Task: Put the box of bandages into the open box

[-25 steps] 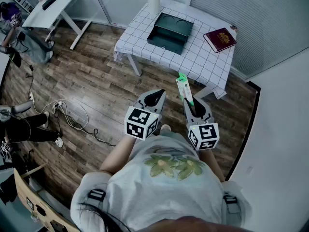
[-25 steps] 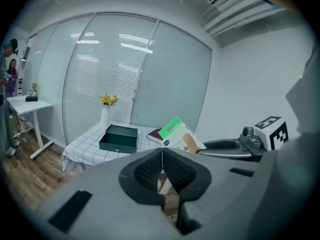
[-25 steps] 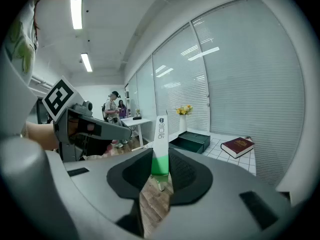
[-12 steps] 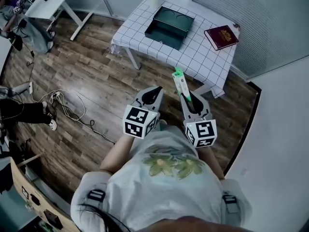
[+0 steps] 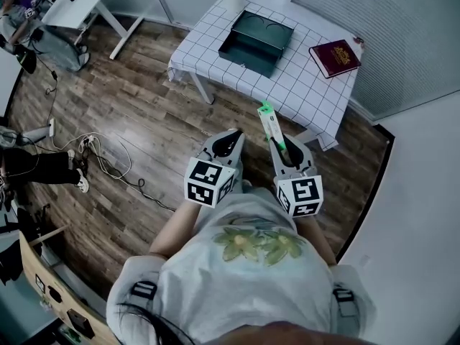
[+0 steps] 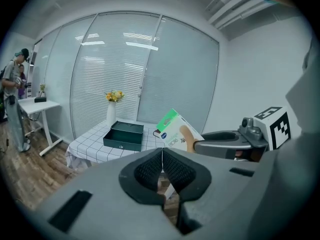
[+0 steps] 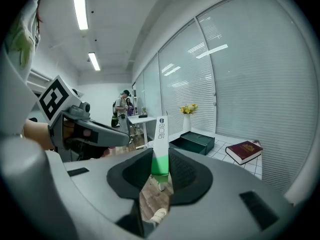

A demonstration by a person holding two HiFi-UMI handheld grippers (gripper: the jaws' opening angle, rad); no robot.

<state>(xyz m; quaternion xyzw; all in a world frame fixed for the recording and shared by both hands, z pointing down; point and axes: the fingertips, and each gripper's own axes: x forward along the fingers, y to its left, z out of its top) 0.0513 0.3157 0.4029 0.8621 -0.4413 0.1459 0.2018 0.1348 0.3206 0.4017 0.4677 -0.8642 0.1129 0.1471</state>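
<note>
Your right hand-held gripper (image 5: 280, 148) is clamped on the box of bandages (image 5: 271, 124). Its pads press the two broad faces at the green end, so most of the carton sticks out past the jaws and points toward the open box (image 5: 256, 37). The carton is in the air over the wooden floor (image 5: 144, 113), well short of the open box, which lies with its lid back on the checked-cloth surface (image 5: 302, 85). A dark red book (image 5: 334, 56) lies to the right of the open box on the same cloth. Your left hand-held gripper (image 5: 231, 136) has its jaws shut together on nothing and sits about as far from the open box as the right one. Treat the carton as light, thin card that is probably part hollow; it looks likely to dent under a hard squeeze and to swing about the pads, since you hold it by one end. Pressing on the broad faces is the right way to hold it, though a hold nearer the middle would be steadier. With this end grip, keep the pressure modest and bring the free end in over the open box before you let go.
</note>
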